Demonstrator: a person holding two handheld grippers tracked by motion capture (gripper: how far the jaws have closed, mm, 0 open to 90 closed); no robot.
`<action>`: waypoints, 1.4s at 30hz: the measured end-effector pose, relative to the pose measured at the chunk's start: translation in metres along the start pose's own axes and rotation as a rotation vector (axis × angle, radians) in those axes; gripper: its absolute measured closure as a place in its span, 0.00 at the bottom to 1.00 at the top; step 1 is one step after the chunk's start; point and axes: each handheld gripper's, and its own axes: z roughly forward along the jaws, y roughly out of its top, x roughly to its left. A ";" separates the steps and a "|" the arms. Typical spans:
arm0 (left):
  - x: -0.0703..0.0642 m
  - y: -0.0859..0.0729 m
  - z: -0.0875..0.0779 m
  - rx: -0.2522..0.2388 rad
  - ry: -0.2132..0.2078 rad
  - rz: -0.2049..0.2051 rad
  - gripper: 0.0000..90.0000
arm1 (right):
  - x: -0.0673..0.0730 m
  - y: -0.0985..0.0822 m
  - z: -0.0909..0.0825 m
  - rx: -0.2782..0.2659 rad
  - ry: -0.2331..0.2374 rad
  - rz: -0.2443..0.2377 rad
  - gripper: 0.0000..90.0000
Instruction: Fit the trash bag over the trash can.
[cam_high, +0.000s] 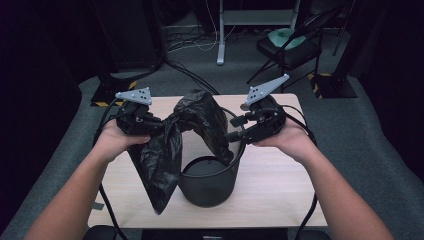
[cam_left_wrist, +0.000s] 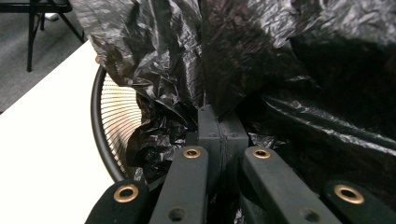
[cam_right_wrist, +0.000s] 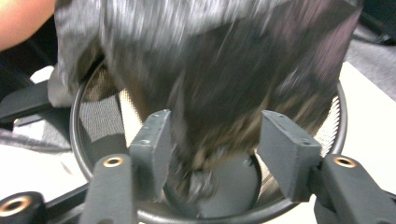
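- The black plastic bag (cam_high: 172, 145) hangs over the wire-mesh bin (cam_high: 207, 182) at the middle of the wooden table (cam_high: 280, 185). One part is draped over the bin's far rim and down inside; a long loose fold trails down the bin's left side almost to the table's near edge.
- In the left gripper view the crinkled bag (cam_left_wrist: 243, 51) takes up most of the frame, with the bin's rim and mesh (cam_left_wrist: 112, 116) curving at the left.
- The left gripper (cam_high: 150, 122) is at the bag's left edge, above the table, its jaws pressed together with the plastic pinched between them — the pads (cam_left_wrist: 219, 135) meet flush in its own view.
- The right gripper (cam_high: 234, 129) sits at the bin's right rim, just beside the draped part of the bag. Its jaws stand well apart — the pads (cam_right_wrist: 152, 144) are clear of the plastic, which hangs blurred between and beyond them over the bin's mouth (cam_right_wrist: 210, 186).
- The bin stands upright on the table, toward the near edge.
- Beyond the table lie grey carpet, cables and a folding chair (cam_high: 290, 47).
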 end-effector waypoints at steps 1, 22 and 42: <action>-0.001 0.001 0.001 0.000 -0.002 0.004 1.00 | 0.000 0.002 -0.001 -0.006 -0.003 0.000 0.46; -0.011 0.011 0.014 0.012 -0.038 0.038 1.00 | 0.018 0.039 0.001 -0.068 -0.002 -0.101 0.36; -0.008 0.014 0.030 0.015 -0.058 0.025 1.00 | 0.000 0.007 0.043 0.133 0.068 -0.064 0.75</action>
